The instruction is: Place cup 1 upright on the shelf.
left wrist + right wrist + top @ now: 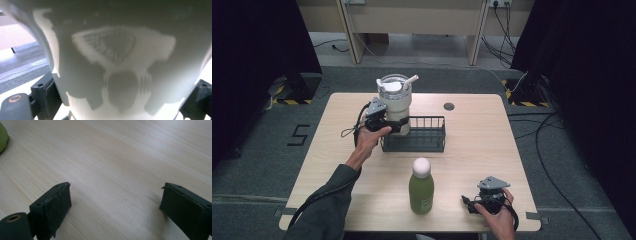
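Observation:
A white tumbler [395,102] with a clear lid and a straw stands upright at the left end of a dark wire basket [427,140]. I cannot tell if its base rests on the basket floor. My left gripper [395,125] is shut on the tumbler's lower body from the left. In the left gripper view the tumbler [120,50] presses between the two jaws of my left gripper [125,100]. A green bottle [421,192] with a white cap stands near the front edge. Right of it, my right gripper [469,204] lies low over the table, open [115,207] with bare wood between its jaws.
The light wood table [472,150] has a round grommet hole [449,106] behind the basket. An edge of the green bottle [2,137] shows at the far left of the right gripper view. Cables [552,165] trail over the grey floor to the right.

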A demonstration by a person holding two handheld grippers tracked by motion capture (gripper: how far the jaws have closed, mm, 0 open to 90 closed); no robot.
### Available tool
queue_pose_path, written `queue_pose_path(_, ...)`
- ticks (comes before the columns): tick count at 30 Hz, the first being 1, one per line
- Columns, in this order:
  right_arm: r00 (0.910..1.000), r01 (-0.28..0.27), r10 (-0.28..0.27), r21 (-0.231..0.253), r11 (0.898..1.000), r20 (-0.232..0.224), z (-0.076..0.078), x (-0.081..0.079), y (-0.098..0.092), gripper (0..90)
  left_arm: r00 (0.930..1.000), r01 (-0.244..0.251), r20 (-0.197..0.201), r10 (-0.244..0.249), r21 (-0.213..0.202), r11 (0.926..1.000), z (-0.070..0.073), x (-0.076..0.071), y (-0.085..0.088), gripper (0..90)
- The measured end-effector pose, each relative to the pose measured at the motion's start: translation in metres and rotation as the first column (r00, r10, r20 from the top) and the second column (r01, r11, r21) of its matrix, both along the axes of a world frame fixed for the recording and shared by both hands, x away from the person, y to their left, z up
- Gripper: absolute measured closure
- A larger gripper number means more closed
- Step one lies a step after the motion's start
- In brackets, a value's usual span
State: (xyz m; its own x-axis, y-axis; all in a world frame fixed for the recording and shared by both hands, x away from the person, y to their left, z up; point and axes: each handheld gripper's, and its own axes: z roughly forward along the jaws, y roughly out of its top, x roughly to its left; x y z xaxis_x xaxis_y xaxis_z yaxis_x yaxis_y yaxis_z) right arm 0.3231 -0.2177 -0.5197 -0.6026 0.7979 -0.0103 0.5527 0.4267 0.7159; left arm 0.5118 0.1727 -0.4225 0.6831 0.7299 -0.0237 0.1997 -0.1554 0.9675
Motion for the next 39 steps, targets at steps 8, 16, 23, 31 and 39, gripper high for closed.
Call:
queue_pose_path(8, 1.0000, -0.001, 0.001, 0.000, 1.000, 0.001, 0.000, 0.000, 0.000, 9.6, 1.0000, -0.008, -0.004, 0.008, 0.002, 1.0000, -0.010, 0.002, 0.002, 10.0)
queue_pose_path(16, 1.0000, -0.001, 0.001, 0.000, 1.000, 0.001, 0.000, 0.000, 0.000, 9.6, 0.9998, -0.012, -0.018, 0.012, -0.012, 0.9999, -0.023, 0.003, 0.004, 10.0)
queue_pose_path(23, 1.0000, 0.000, 0.000, 0.003, 1.000, 0.000, 0.000, 0.000, 0.000, 9.6, 0.9999, -0.009, -0.013, 0.009, -0.021, 0.9997, -0.031, 0.002, 0.005, 10.0)
queue_pose_path(31, 1.0000, -0.002, 0.002, 0.000, 1.000, 0.005, 0.000, 0.000, 0.000, 9.8, 0.9995, 0.003, 0.033, -0.003, -0.001, 1.0000, -0.036, -0.005, 0.008, 9.9)
queue_pose_path(39, 1.0000, -0.003, 0.003, -0.001, 1.000, 0.006, 0.000, 0.000, 0.000, 10.0, 0.9989, 0.005, 0.046, -0.006, 0.010, 0.9999, -0.036, -0.004, 0.009, 9.5)
